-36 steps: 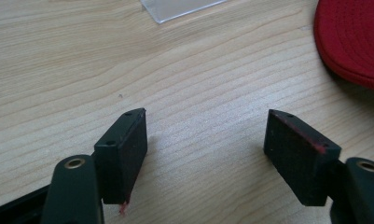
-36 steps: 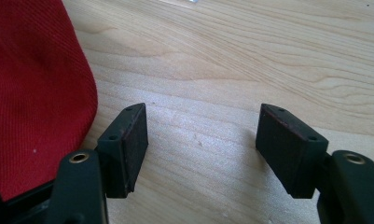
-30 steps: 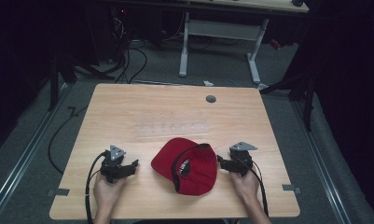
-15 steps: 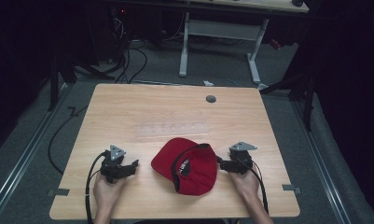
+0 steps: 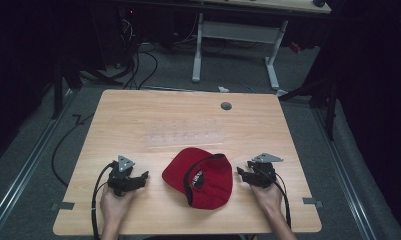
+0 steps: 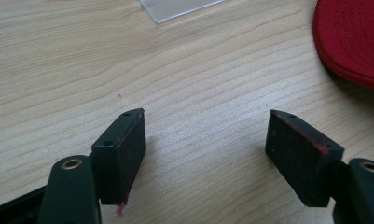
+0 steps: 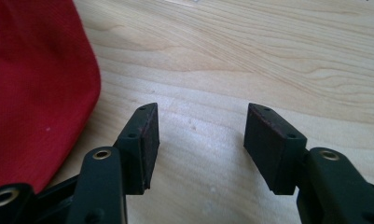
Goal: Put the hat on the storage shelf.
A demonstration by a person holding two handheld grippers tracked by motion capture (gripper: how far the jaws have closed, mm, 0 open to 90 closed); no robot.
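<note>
Wooden desk, unchanged from a second ago: same bare top, same small dark round thing near its far edge, well beyond both sets of jaws. Faint clear sheet flat on the wood, ahead of the left jaws and apart from them.

Red cap between the two sets of jaws, lying just where it lay a second ago, underside up, black inner band showing in the high view. Touched by nothing. Seen from the left gripper view, off to the right of the jaws and slightly ahead, a strip of bare wood between; seen from the right gripper view, close on the left of the jaws, just beside the left pad but apart from it.

Left gripper as before: resting low on the desk, jaws wide apart, only wood grain between the pads, nothing held.

Right gripper the one real change: jaws just now closing partway from a wider spread, yet a clear gap remaining and nothing between them but bare desk. No grip on the cap.

Judged from this: cap not yet handled, work at its very start. Partial closing probably a setting of the gap to suit thin fabric before a sideways reach for the cap's edge; equally possible, mere idle squeezing.
</note>
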